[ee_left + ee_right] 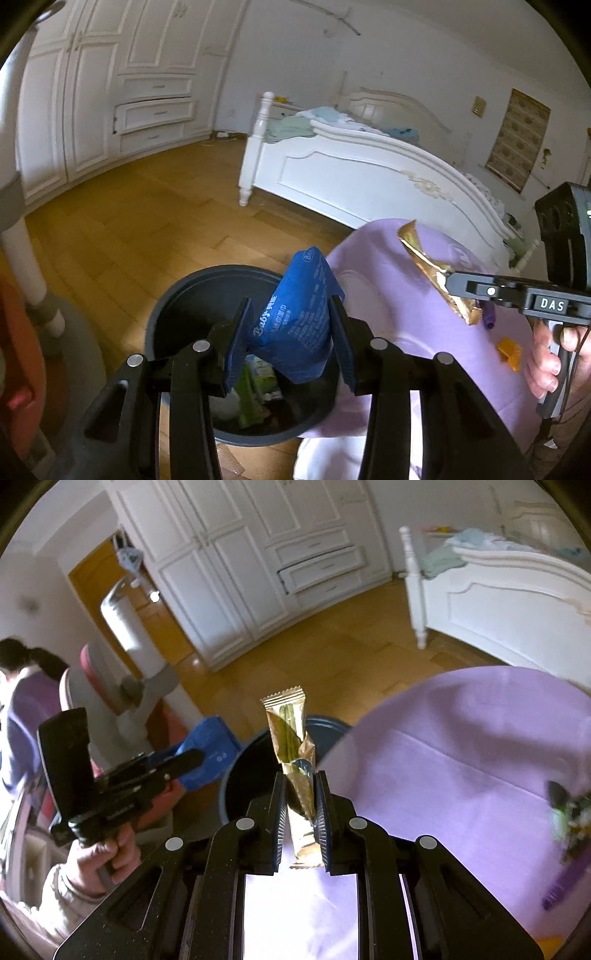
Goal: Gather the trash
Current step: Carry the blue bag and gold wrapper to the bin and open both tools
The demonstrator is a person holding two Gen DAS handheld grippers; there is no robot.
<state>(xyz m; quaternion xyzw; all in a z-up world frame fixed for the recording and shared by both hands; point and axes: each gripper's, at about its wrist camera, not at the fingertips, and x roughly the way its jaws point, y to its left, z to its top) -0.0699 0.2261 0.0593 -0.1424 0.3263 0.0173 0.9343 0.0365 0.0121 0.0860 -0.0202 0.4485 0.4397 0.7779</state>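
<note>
My left gripper [291,328] holds a blue wipes packet [295,317] directly above the dark round trash bin [173,295], which has green and white litter inside. The packet sits between the jaws and looks gripped. My right gripper [301,812] is shut on a gold snack wrapper [291,738] and holds it upright over the edge of the purple-covered table [461,746], just short of the bin [240,771]. The wrapper also shows in the left wrist view [428,269], to the right of the bin.
A purple pen [565,886] and crumpled litter [569,812] lie on the table at right. A small orange piece [509,352] lies on the cloth. A white bed [369,173] stands behind. A pink chair [92,694] and another person [22,701] are at left.
</note>
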